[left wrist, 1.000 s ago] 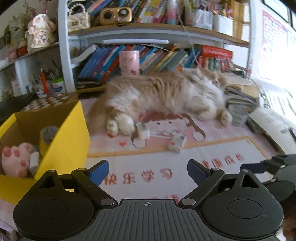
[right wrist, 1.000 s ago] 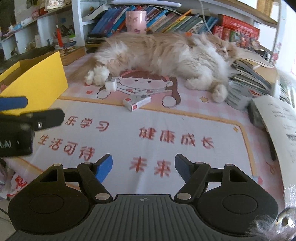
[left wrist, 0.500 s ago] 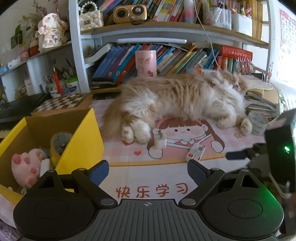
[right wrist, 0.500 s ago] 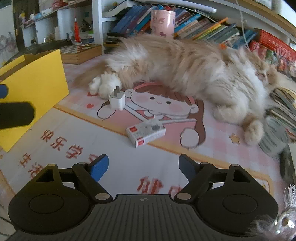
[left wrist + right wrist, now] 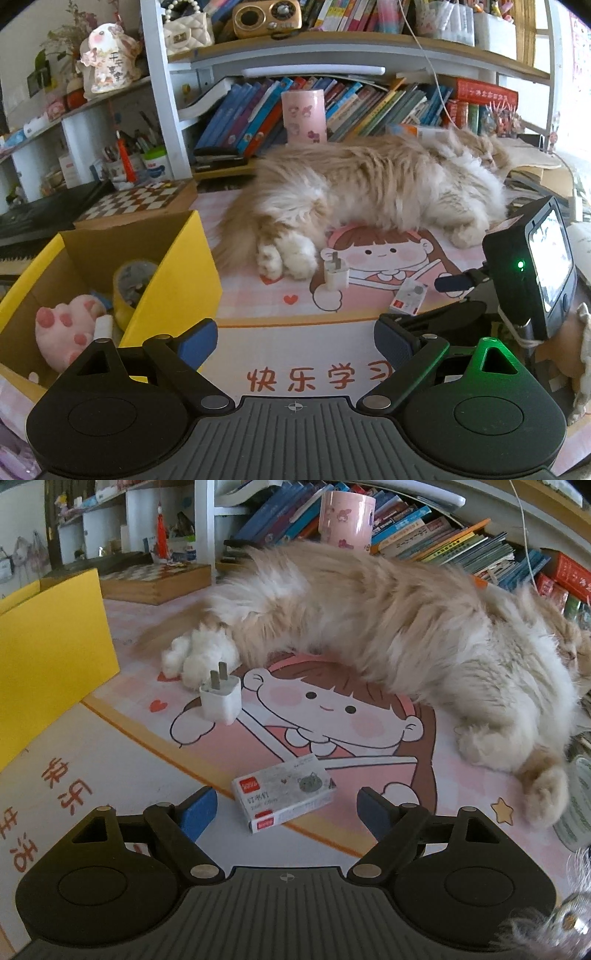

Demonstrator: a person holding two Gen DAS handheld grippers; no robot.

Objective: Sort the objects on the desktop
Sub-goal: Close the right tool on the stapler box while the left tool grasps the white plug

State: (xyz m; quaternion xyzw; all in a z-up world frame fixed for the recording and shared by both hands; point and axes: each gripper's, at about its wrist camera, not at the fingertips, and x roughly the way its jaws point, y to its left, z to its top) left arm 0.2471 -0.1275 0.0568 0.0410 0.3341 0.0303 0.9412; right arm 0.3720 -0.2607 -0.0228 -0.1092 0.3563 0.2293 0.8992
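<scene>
Here the small box lies between the right tongs (spread wide, untouching).

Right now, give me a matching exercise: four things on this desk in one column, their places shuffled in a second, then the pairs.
Things:
1. white charger plug
2. small staples box
3. tape roll
4. pink cup

Places:
A. inside the yellow box
B. beside the cat's white paws
C. behind the cat, by the books
D. just ahead of the open right gripper

Pairs: 1-B, 2-D, 3-A, 4-C
</scene>
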